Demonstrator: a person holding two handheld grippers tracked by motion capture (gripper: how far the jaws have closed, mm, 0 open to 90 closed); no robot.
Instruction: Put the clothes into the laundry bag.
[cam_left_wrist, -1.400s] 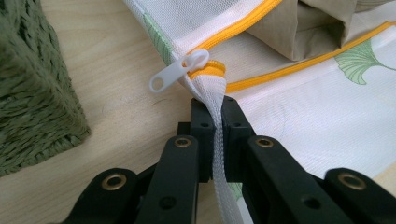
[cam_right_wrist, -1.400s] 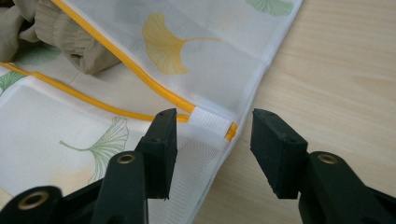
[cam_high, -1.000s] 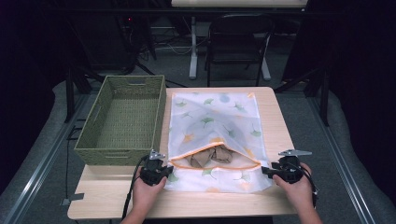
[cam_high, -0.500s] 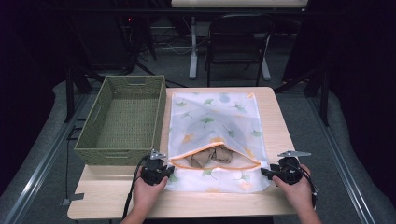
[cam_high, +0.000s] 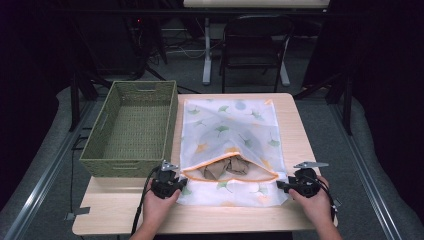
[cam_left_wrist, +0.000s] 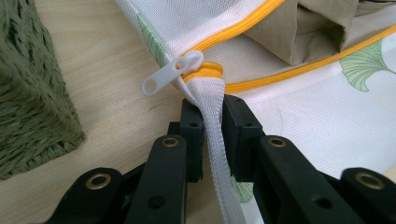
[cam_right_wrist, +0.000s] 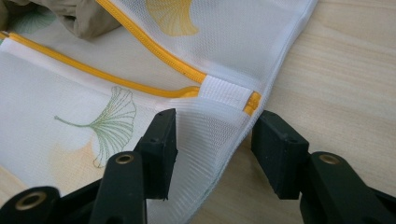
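A light wooden surface (cam_high: 300, 130) sits in the middle of a dark room, lit from above while the edges fall off into black. Grey floor (cam_high: 190, 80) all around it. Beyond the far edge stands a dark chair (cam_high: 257, 47), and left of that a white post (cam_high: 206, 52) rising to another pale tabletop (cam_high: 255, 3). Cables trail over the floor back there. Pale metal rails (cam_high: 40, 180) flank both sides

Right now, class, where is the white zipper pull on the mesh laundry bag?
In the left gripper view, the zipper pull lies at the bag's left corner, just ahead of the left gripper, between the green basket and the orange zipper.
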